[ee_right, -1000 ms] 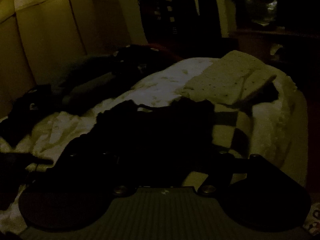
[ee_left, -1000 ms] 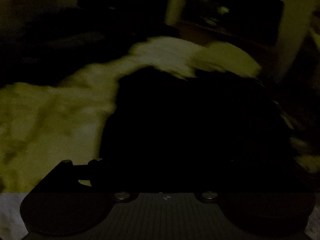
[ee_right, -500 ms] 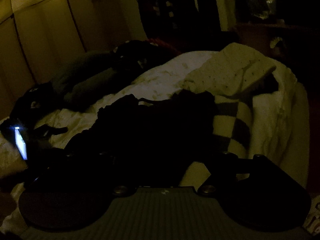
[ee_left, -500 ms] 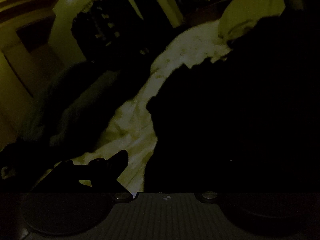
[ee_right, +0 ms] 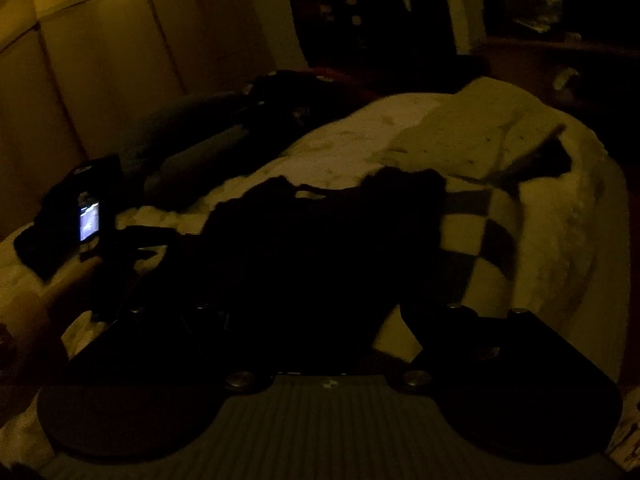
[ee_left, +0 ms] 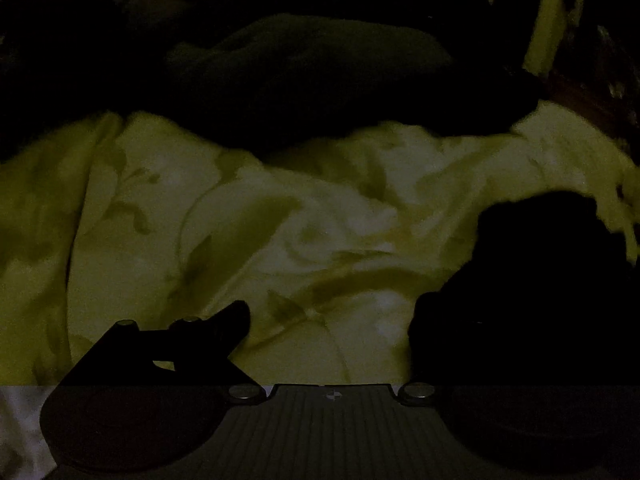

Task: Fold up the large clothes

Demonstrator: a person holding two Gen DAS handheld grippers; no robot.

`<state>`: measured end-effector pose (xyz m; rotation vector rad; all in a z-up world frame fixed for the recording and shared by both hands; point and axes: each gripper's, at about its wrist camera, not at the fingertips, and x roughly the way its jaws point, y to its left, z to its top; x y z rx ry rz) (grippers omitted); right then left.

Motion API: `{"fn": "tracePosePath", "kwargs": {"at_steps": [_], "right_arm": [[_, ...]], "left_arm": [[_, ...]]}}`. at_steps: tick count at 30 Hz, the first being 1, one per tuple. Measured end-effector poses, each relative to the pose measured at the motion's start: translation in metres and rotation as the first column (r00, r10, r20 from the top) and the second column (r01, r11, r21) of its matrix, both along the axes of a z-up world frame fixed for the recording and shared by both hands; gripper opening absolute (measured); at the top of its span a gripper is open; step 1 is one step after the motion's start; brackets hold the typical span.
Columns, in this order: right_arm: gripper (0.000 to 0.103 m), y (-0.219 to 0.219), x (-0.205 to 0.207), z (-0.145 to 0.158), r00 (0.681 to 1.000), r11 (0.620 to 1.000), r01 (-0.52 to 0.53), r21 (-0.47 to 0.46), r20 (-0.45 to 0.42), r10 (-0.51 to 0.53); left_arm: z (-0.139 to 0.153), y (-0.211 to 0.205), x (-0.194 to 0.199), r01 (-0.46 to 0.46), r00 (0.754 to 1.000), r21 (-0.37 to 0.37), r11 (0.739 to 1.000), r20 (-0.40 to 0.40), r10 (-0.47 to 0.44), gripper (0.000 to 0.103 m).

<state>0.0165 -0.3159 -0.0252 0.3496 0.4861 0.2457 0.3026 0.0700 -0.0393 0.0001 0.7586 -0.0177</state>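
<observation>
A black garment [ee_right: 320, 248] lies crumpled on the pale floral bedsheet [ee_left: 200, 220]. In the right wrist view it fills the space between the wide-apart jaws of my right gripper [ee_right: 304, 320], and no pinch shows. My left gripper [ee_left: 328, 316] stands open over bare sheet. Its left finger [ee_left: 236, 320] is plain, while its right finger is hidden under a fold of the black garment [ee_left: 540, 300]. In the right wrist view the left gripper [ee_right: 156, 244], with a lit screen [ee_right: 88, 220] on it, sits at the garment's left edge.
Dark pillows [ee_left: 312, 72] lie along the padded headboard [ee_right: 100, 60]. A checkered blanket [ee_right: 480, 232] and a pale knitted cover [ee_right: 460, 132] lie right of the garment. Clothes hang behind the bed [ee_right: 340, 8]. The room is very dim.
The left gripper has swung left off the black garment, which now covers only its right side. It has come into the right wrist view from the left. The right gripper has stayed put.
</observation>
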Motion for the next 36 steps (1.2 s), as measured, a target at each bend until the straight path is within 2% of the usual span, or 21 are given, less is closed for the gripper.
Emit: {"fn": "tracePosePath", "kwargs": {"at_steps": [2, 7, 9, 13, 15, 16, 17, 18, 20, 21, 22, 23, 24, 26, 27, 29, 31, 32, 34, 35, 36], "right_arm": [[0.080, 0.009, -0.006, 0.005, 1.000, 0.999, -0.024, -0.023, 0.008, 0.024], [0.071, 0.044, -0.029, 0.008, 0.995, 0.991, -0.098, -0.089, -0.003, 0.098], [0.064, 0.064, -0.035, 0.002, 0.992, 0.982, -0.127, -0.138, -0.045, 0.122], [0.059, 0.094, -0.035, -0.012, 0.983, 0.960, -0.143, -0.239, -0.144, 0.111], [0.045, 0.101, -0.029, -0.022, 0.974, 0.952, -0.162, -0.260, -0.199, 0.111], [0.039, 0.102, -0.026, -0.026, 0.969, 0.957, -0.169, -0.236, -0.219, 0.117], [0.019, 0.100, -0.024, -0.029, 0.964, 0.961, -0.179, -0.210, -0.231, 0.129], [0.008, 0.099, -0.024, -0.030, 0.962, 0.964, -0.186, -0.189, -0.235, 0.139], [0.008, 0.093, -0.028, -0.022, 0.971, 0.969, -0.165, -0.183, -0.201, 0.128], [0.008, 0.086, -0.031, -0.014, 0.974, 0.976, -0.166, -0.141, -0.178, 0.140], [0.008, 0.074, -0.034, -0.003, 0.972, 0.982, -0.184, -0.032, -0.155, 0.177], [0.008, 0.060, -0.034, 0.005, 0.964, 0.971, -0.212, 0.112, -0.141, 0.226], [0.008, 0.048, -0.033, 0.011, 0.949, 0.936, -0.251, 0.247, -0.126, 0.288], [0.008, 0.022, -0.031, 0.019, 0.918, 0.801, -0.328, 0.500, -0.032, 0.396], [0.008, 0.011, -0.031, 0.021, 0.911, 0.751, -0.344, 0.564, 0.005, 0.413], [0.008, -0.003, -0.028, 0.019, 0.888, 0.696, -0.382, 0.608, 0.032, 0.459], [0.008, -0.014, -0.026, 0.009, 0.912, 0.754, -0.306, 0.580, -0.048, 0.407], [0.008, -0.017, -0.023, -0.001, 0.918, 0.813, -0.260, 0.522, -0.127, 0.375], [0.008, -0.021, -0.016, -0.022, 0.932, 0.893, -0.141, 0.427, -0.246, 0.265], [0.008, -0.023, -0.011, -0.038, 0.922, 0.918, -0.096, 0.386, -0.312, 0.228], [0.008, -0.025, -0.008, -0.049, 0.918, 0.922, -0.083, 0.378, -0.332, 0.218]], "left_arm": [[-0.001, -0.006, 0.001, 0.005, 1.000, 0.025, 1.000, 0.007, -0.005, 0.103], [-0.007, -0.006, 0.009, -0.014, 1.000, -0.007, 1.000, -0.028, 0.014, 0.103], [-0.008, -0.006, 0.009, -0.011, 0.999, -0.007, 1.000, -0.030, 0.010, 0.103], [-0.010, -0.001, 0.009, -0.010, 0.999, -0.035, 0.999, -0.041, 0.009, 0.103], [-0.011, 0.000, 0.010, -0.013, 0.999, -0.050, 0.999, -0.047, 0.011, 0.103], [-0.012, 0.001, 0.010, -0.012, 0.999, -0.050, 0.999, -0.048, 0.009, 0.103], [-0.012, 0.001, 0.010, -0.010, 0.999, -0.050, 0.999, -0.049, 0.007, 0.103], [-0.012, 0.001, 0.011, -0.009, 0.999, -0.050, 0.999, -0.050, 0.006, 0.103], [-0.013, 0.002, 0.012, -0.006, 0.998, -0.056, 0.998, -0.055, 0.003, 0.103], [-0.013, 0.003, 0.013, -0.006, 0.998, -0.060, 0.998, -0.057, 0.003, 0.103], [-0.014, 0.003, 0.014, -0.006, 0.998, -0.064, 0.998, -0.061, 0.002, 0.103], [-0.014, 0.004, 0.015, -0.007, 0.998, -0.068, 0.998, -0.065, 0.003, 0.103], [-0.015, 0.005, 0.015, -0.009, 0.998, -0.072, 0.997, -0.068, 0.005, 0.103], [-0.015, 0.006, 0.016, -0.015, 0.997, -0.083, 0.996, -0.074, 0.009, 0.103], [-0.015, 0.006, 0.017, -0.017, 0.997, -0.086, 0.996, -0.077, 0.010, 0.103], [-0.015, 0.007, 0.017, -0.022, 0.997, -0.093, 0.995, -0.078, 0.014, 0.103], [-0.015, 0.010, 0.018, -0.030, 0.997, -0.109, 0.994, -0.080, 0.022, 0.103], [-0.016, 0.011, 0.018, -0.036, 0.996, -0.118, 0.992, -0.081, 0.026, 0.103], [-0.016, 0.011, 0.019, -0.042, 0.996, -0.125, 0.991, -0.087, 0.031, 0.103], [-0.016, 0.010, 0.020, -0.039, 0.996, -0.117, 0.992, -0.087, 0.029, 0.103], [-0.016, 0.008, 0.020, -0.033, 0.996, -0.105, 0.994, -0.087, 0.024, 0.103]]}}
